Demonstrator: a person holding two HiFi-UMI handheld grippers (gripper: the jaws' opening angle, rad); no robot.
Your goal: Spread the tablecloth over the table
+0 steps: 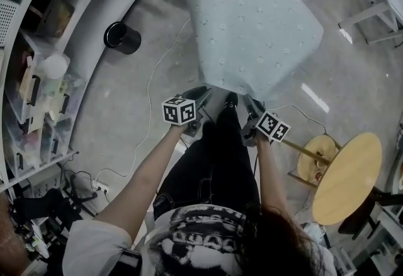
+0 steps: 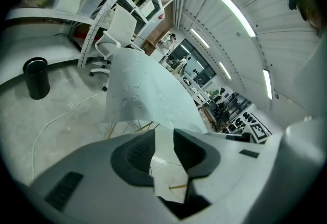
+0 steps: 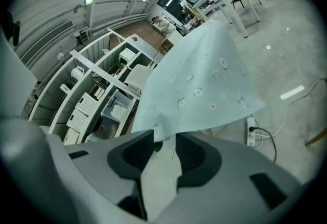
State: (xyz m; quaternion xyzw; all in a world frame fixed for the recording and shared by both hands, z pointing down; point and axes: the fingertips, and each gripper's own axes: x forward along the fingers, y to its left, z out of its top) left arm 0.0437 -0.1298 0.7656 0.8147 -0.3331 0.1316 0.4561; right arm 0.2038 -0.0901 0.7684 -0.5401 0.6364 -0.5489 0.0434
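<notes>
Grey floor (image 1: 126, 111); tablecloth (image 1: 252, 29) draped ahead, L gripper (image 2: 163, 133) & R gripper (image 3: 164, 138) fingers (image 3: 196, 155) open.

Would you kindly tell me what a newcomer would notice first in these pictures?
The pale blue dotted tablecloth, draped at top centre of the head view, stands out first. At its near edge, the left tongs and right tongs both stand open. A round wooden stool sits at lower right.

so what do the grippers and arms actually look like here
The left gripper and right gripper match: bulky pale grey moulded bodies, each with two jaws faced with dark grey ribbed pads. Each carries a white cube printed with black square markers. The person wears a white short sleeve, forearms uncovered.
</notes>
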